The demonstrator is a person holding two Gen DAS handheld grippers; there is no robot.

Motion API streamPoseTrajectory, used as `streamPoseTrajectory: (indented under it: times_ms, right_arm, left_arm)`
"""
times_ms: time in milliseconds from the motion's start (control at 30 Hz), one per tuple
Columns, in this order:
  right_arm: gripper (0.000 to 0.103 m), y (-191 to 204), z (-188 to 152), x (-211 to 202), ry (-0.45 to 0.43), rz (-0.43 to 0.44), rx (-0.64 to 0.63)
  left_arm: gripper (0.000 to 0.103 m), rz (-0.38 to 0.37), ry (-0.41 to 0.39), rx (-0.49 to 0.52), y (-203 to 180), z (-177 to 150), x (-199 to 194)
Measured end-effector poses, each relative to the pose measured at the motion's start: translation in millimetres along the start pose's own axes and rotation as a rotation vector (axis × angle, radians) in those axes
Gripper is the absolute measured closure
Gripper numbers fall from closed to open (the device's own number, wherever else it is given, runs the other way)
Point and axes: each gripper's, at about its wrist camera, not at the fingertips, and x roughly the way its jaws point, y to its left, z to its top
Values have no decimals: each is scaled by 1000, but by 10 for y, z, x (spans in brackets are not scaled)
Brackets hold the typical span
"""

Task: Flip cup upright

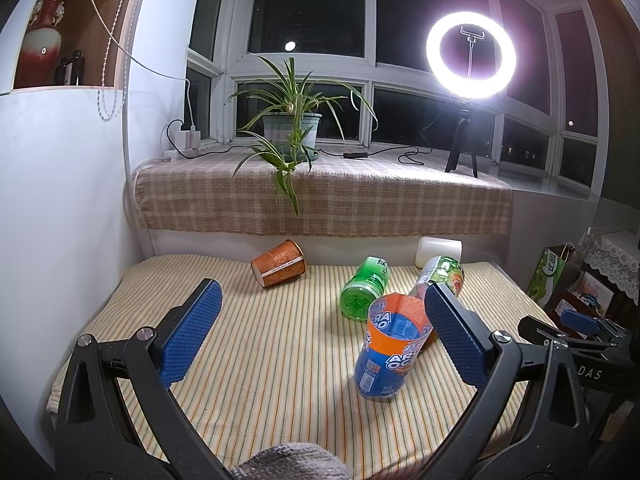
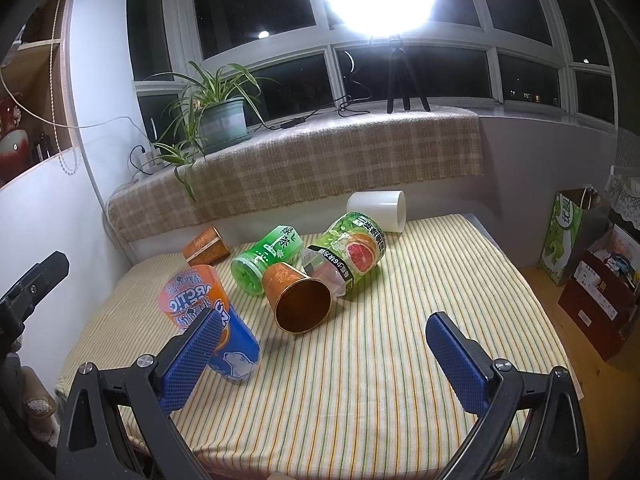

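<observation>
Several cups lie on their sides on the striped table cloth point(image 1: 260, 360). An orange patterned paper cup point(image 1: 279, 269) lies at the back left; it also shows in the right wrist view point(image 2: 206, 247). A second orange cup point(image 2: 298, 300) lies mid-table with its mouth facing me. A blue and orange cup point(image 1: 390, 350) stands open end up, tilted; it shows in the right wrist view point(image 2: 208, 320) too. My left gripper point(image 1: 320, 332) is open and empty, its right pad point(image 1: 456, 336) beside this cup. My right gripper point(image 2: 320, 356) is open and empty, just short of the orange cup.
A green cup point(image 2: 268, 258), a grapefruit-label cup point(image 2: 352, 254) and a white cup point(image 2: 378, 210) also lie on their sides. A ledge with a checked cloth point(image 1: 320, 196) carries a potted plant point(image 1: 290, 128) and a ring light point(image 1: 470, 54). Bags and boxes point(image 2: 580, 248) stand on the right.
</observation>
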Motion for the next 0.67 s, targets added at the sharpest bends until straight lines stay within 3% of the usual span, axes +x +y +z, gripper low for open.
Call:
streamPoseTrajectory:
  times_ms: [667]
  right_arm:
    - [0,13,-23,66,18,4,-5]
  left_arm:
    - [0,1,1,-1,22,1,8]
